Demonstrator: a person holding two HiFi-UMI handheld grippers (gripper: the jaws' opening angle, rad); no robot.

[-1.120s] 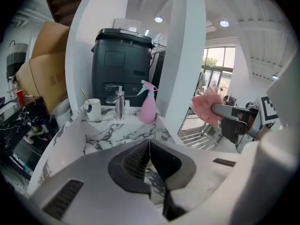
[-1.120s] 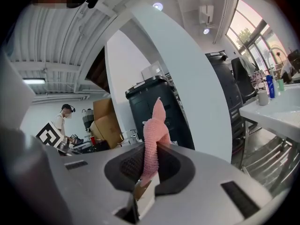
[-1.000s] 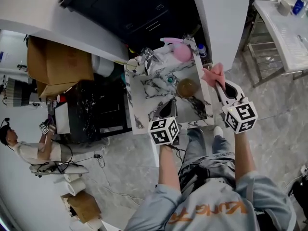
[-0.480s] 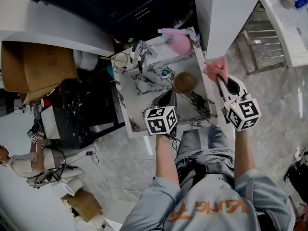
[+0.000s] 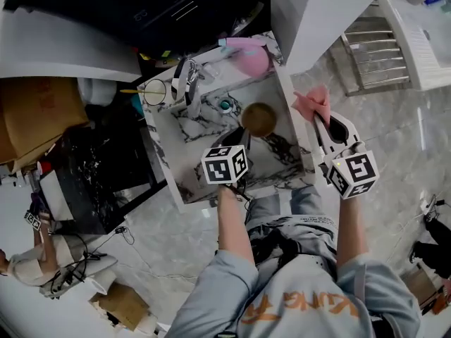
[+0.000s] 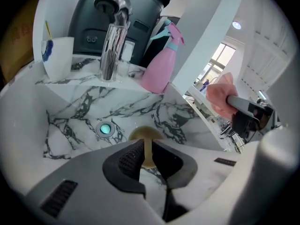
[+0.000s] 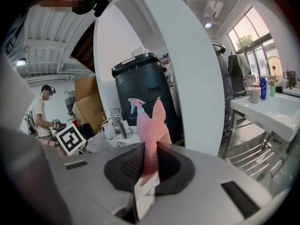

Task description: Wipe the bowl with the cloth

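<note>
Sink (image 5: 184,145) is white marble-pattern with grey veining, a rectangular basin with a teal drain (image 5: 225,105). Bowl (image 5: 258,119) is round, brown and smooth. It sits in the basin by the right wall, with the drain to its left.

Cloth (image 5: 312,103) is pink, nubby and bunched to a point. It's off the sink, in the air past the right edge, pinched between the right gripper's (image 5: 318,118) black ribbed pads. Right gripper view confirms this: the jaws are clamped on the cloth (image 7: 152,125), and a pale tag hangs below them.

Left gripper (image 5: 243,134) pitches down into the basin, marker cube up, tips just short of the bowl's near side. Its jaws are closed to a thin slit and grasp nothing. The bowl (image 6: 146,134) shows through the slit, beyond the tips.

Right gripper (image 7: 150,149) is held flatter, outside the sink's right edge. Both forearms are in grey-blue sleeves.

Around the sink:
- chrome tap (image 5: 189,83) at the back edge
- white cup (image 5: 155,91) at the back left corner
- pink spray bottle (image 5: 248,56) at the back right corner
- black bin (image 7: 140,83) behind the sink
- white column (image 5: 310,13) to the right

Nothing lies between the bowl and the left gripper's tips. The sink's right wall stands between cloth and bowl.
</note>
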